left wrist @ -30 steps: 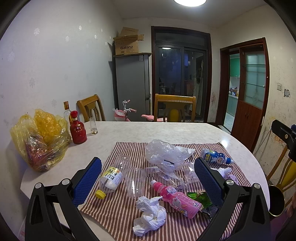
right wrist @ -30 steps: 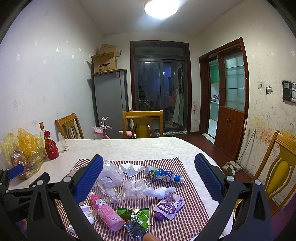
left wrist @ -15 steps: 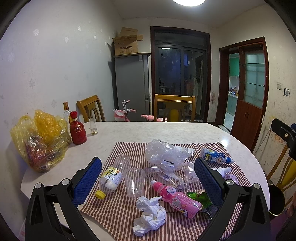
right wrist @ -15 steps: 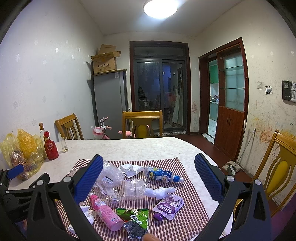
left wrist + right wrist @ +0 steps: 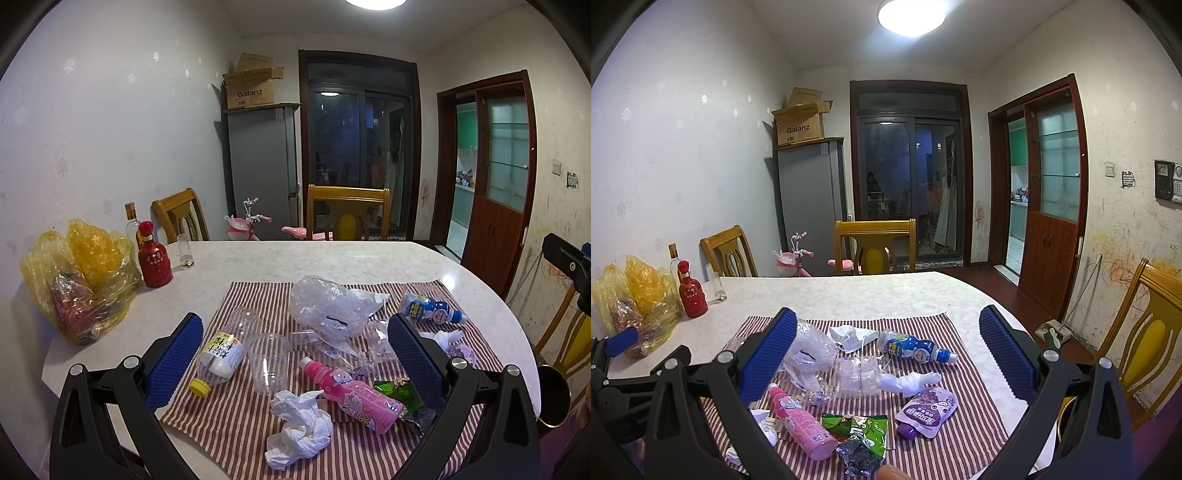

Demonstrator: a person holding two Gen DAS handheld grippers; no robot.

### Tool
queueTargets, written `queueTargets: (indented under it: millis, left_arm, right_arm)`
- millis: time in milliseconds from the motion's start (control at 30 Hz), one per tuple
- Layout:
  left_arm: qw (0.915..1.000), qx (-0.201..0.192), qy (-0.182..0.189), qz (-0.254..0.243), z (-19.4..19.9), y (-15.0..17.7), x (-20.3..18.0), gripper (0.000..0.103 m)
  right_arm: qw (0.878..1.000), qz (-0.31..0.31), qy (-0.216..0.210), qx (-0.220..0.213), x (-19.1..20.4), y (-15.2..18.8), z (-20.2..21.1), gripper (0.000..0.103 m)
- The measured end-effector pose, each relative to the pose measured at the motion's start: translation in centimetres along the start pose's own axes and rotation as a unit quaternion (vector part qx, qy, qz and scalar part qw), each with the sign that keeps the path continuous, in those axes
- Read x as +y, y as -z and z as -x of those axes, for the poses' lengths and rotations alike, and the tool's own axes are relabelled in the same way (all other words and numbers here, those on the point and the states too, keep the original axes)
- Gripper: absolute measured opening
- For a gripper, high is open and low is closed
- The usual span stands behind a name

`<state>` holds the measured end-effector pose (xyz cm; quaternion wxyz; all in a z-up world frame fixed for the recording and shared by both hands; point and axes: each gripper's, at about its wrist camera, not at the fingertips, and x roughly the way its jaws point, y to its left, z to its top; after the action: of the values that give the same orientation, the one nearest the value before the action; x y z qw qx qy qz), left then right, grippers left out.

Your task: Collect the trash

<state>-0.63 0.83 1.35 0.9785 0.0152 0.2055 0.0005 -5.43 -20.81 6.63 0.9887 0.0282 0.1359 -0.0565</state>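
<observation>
- Left gripper (image 5: 295,345) gaped wide, empty, above the striped mat (image 5: 236,417).
- Right gripper (image 5: 888,341) also wide, holding nothing.
- Trash lay on the mat: pink bottle (image 5: 351,393), tissue (image 5: 299,424), clear cup (image 5: 267,363), plastic bag (image 5: 328,306), blue bottle (image 5: 916,349), purple pouch (image 5: 929,410).
- Yellow bag (image 5: 81,277) and red bottle (image 5: 153,256) stood apart, far left on the table (image 5: 332,258).
</observation>
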Motion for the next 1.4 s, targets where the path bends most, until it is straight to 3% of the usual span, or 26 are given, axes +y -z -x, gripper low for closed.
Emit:
queueTargets:
  millis: [233, 333, 467, 600, 767, 867, 967, 1100, 1167, 1333, 1400]
  left_arm:
    - [0.9999, 0.014, -0.001, -0.008, -0.7, 0.5, -0.2, 0.097]
    - [0.9994, 0.029, -0.004, -0.017, -1.3, 1.2, -0.3, 0.097]
    - [0.9975, 0.062, -0.005, -0.032, -2.7, 2.9, 0.0, 0.097]
    - [0.9932, 0.108, 0.01, -0.044, -4.3, 5.2, 0.7, 0.097]
    - [0.985, 0.156, 0.025, -0.069, -6.6, 8.6, 0.6, 0.097]
    - [0.9812, 0.182, 0.032, -0.054, -8.7, 10.9, 0.7, 0.097]
    - [0.9741, 0.219, 0.056, -0.008, -10.4, 12.4, 1.6, 0.097]
    - [0.9686, 0.236, 0.065, 0.043, -12.3, 13.5, 2.4, 0.097]
    - [0.9654, 0.247, 0.065, 0.055, -13.2, 13.8, 2.3, 0.097]
    - [0.9629, 0.259, 0.059, 0.047, -14.8, 14.1, 1.5, 0.097]
    - [0.9598, 0.269, 0.062, 0.052, -15.6, 14.2, 1.5, 0.096]
  right_arm:
    - [1.0, -0.012, -0.022, 0.007, -0.3, 0.4, -0.5, 0.099]
    - [0.998, -0.004, -0.061, 0.028, -0.8, 0.9, -1.7, 0.099]
    - [0.986, 0.029, -0.127, 0.099, -1.4, 3.2, -4.9, 0.099]
    - [0.966, 0.096, -0.155, 0.181, -0.9, 7.0, -7.4, 0.099]
    - [0.952, 0.175, -0.139, 0.211, 0.3, 12.3, -8.0, 0.099]
    - [0.948, 0.196, -0.117, 0.223, 0.2, 13.9, -9.0, 0.094]
    - [0.942, 0.193, -0.119, 0.249, 0.2, 15.0, -10.3, 0.089]
    - [0.941, 0.189, -0.109, 0.258, 0.4, 16.0, -12.0, 0.083]
    - [0.939, 0.185, -0.108, 0.268, 0.5, 16.3, -13.0, 0.069]
    - [0.933, 0.188, -0.105, 0.289, 1.2, 17.3, -14.9, 0.068]
    - [0.932, 0.184, -0.102, 0.296, 1.3, 17.4, -15.5, 0.062]
